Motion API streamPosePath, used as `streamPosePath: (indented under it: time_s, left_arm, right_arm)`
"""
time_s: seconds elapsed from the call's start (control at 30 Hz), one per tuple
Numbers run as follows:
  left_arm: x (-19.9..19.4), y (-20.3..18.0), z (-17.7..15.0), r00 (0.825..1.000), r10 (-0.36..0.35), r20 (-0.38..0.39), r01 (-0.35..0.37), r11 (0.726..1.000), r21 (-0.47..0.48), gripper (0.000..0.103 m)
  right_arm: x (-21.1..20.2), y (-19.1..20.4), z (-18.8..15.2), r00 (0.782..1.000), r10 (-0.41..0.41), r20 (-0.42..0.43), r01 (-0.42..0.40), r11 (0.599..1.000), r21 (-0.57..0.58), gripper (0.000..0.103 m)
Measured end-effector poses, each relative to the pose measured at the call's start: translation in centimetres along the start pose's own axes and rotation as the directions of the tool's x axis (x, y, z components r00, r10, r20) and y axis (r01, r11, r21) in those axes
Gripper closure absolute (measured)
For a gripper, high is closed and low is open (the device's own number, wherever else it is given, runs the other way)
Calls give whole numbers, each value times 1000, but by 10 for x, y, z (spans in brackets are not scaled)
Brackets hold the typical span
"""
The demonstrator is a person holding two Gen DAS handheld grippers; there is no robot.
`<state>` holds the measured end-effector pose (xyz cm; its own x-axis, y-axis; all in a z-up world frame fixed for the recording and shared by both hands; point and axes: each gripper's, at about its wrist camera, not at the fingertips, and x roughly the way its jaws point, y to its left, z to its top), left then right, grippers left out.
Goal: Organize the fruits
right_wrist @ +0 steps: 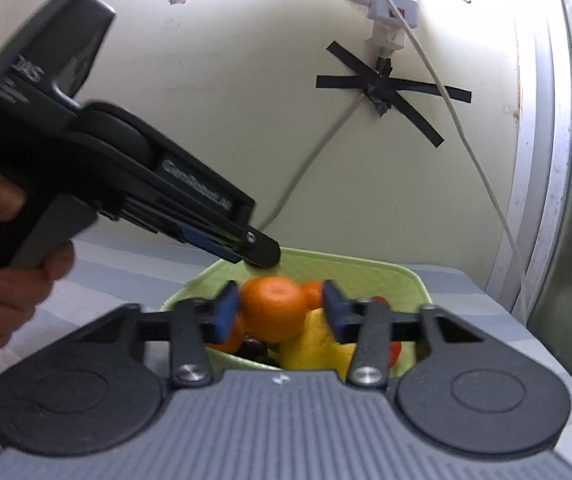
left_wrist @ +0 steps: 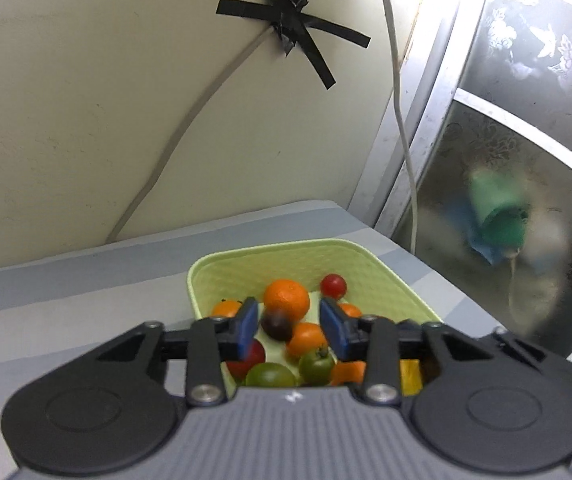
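While both grippers hover open, fruit fills the green tray point(left_wrist: 398, 280).

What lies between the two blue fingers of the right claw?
In the right wrist view, a large orange sits between the right claw fingers, above the green basket. Whether the pads touch it is unclear.

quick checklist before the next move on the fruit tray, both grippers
1. Left gripper open, nothing between its pads: ok.
2. Right gripper open: ok.
3. Large orange framed between the right gripper's pads: ok; contact: cannot tell.
4. Green tray flat on the striped cloth: ok.
5. Grippers apart: not ok, the left gripper hangs just over the tray beside the right one.
6. Neighbours clear of the grasp: not ok, a lemon sits close by the orange.
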<state>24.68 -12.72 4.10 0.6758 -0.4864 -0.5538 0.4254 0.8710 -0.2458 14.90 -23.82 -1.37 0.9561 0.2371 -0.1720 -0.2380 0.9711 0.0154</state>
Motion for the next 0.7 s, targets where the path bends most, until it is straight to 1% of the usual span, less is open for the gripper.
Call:
streamPosePath:
  time_s: [0.13,0.23,0.37,0.4,0.53,0.63,0.7]
  left_arm:
    - [-6,-2,-3,1000,7,11,-7,1000,2,62]
    - [-28,0,-9,999,8,50,-8,1000,-1,62]
    - [-65,4,-27,995,23,93,-21,1000,-21,60]
    - [-73,4,-32,995,32,97,-30,999,-18,59]
    - [-103,3,-61,989,92,112,-94,995,19,57]
    - [-121,5,-84,987,123,104,-125,992,15,53]
    - [-129,5,-98,985,144,93,-145,989,6,52]
  right_arm:
    - [-14,-3,3,998,-21,54,19,999,33,49]
    - [-25,-12,4,994,-56,92,48,995,86,50]
    - [-39,-23,5,982,-147,122,124,976,176,50]
    - [-42,-25,4,980,-158,125,131,972,197,50]
    - [-57,-25,-3,984,-140,113,108,962,249,51]
    - [-70,-16,-10,988,-122,93,95,961,260,51]
    - [-82,-9,-15,991,-100,89,71,958,279,51]
